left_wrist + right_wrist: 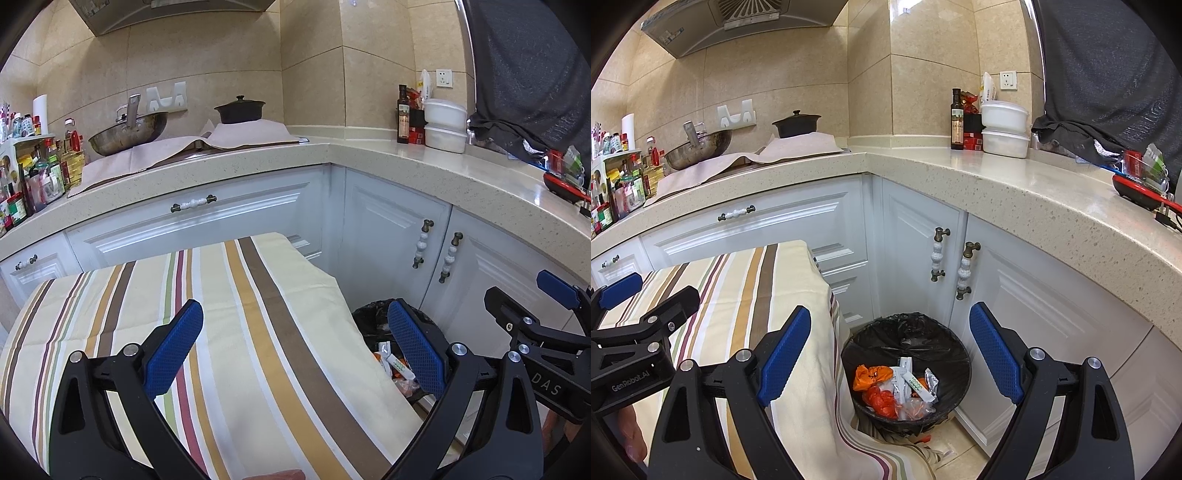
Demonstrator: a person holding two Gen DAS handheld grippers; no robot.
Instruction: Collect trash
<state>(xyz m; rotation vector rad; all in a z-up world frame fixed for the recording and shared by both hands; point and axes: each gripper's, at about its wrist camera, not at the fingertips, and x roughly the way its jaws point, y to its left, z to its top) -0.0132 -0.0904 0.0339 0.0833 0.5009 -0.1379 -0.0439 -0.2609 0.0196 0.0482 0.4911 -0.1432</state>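
A round bin with a black liner [908, 332] stands on the floor in the cabinet corner, beside the table. It holds orange wrappers [873, 374], white packets [918, 386] and a silver wrapper. In the left wrist view the bin [369, 317] is partly hidden behind the table edge. My right gripper [888, 354] is open and empty, above the bin. My left gripper [295, 347] is open and empty, above the striped tablecloth [240, 332]. The right gripper shows at the left wrist view's right edge [532, 314], and the left gripper at the right wrist view's left edge [635, 314].
The striped cloth [757, 295] hangs down to the floor next to the bin. White cabinet doors [990, 280] stand behind the bin. The counter [997, 177] carries a wok [698, 146], a black pot [796, 125], bottles and white tubs [1004, 127].
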